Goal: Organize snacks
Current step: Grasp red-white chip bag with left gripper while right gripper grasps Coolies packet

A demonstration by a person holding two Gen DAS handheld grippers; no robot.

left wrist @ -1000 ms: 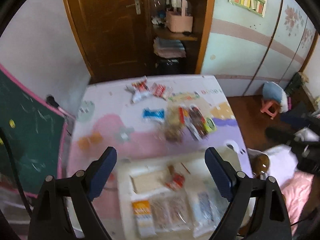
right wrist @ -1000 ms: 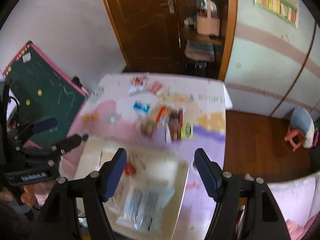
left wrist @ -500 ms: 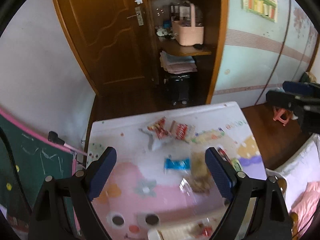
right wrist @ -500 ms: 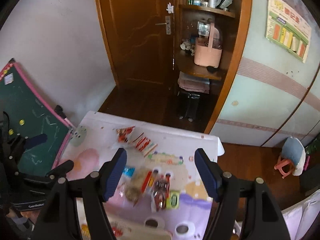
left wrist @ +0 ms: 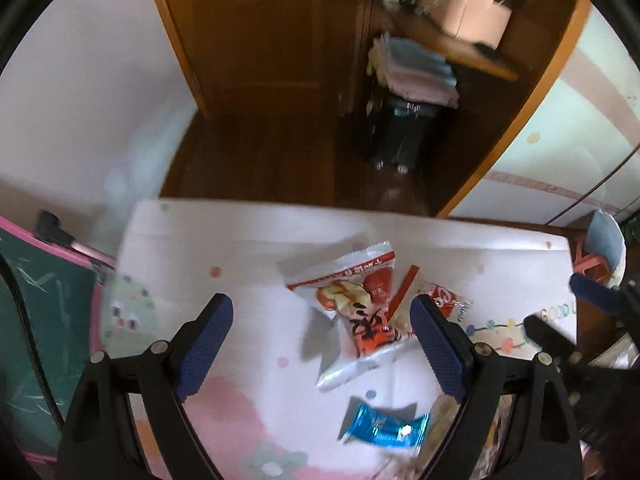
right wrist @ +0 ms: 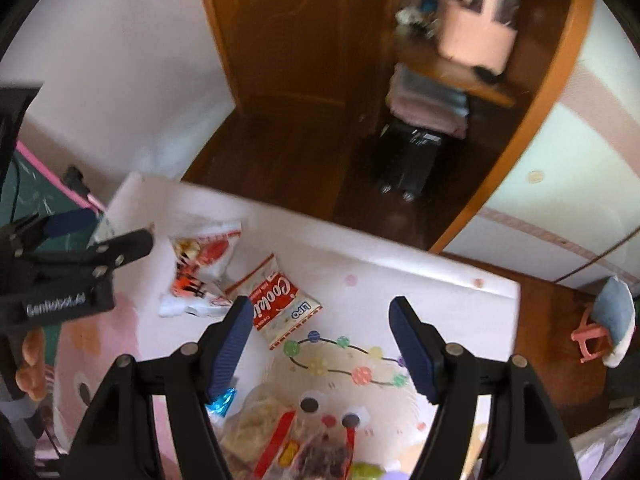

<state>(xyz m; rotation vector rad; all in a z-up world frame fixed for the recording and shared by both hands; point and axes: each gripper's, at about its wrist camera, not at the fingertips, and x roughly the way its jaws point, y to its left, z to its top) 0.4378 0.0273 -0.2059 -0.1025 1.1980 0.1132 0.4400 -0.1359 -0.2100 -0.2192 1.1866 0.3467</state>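
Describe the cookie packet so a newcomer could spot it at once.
Start at the table with the pastel cartoon cloth, near its far edge by the door. The cookie packet lies flat just right of the crumpled white-and-red bag. It alone carries big white "Cookies" lettering on red.

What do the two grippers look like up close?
Both alike: left gripper and right gripper have black angular frames with silver bolts and dark blue ribbed pads. The left one's body carries white lettering, seen from the right wrist view.
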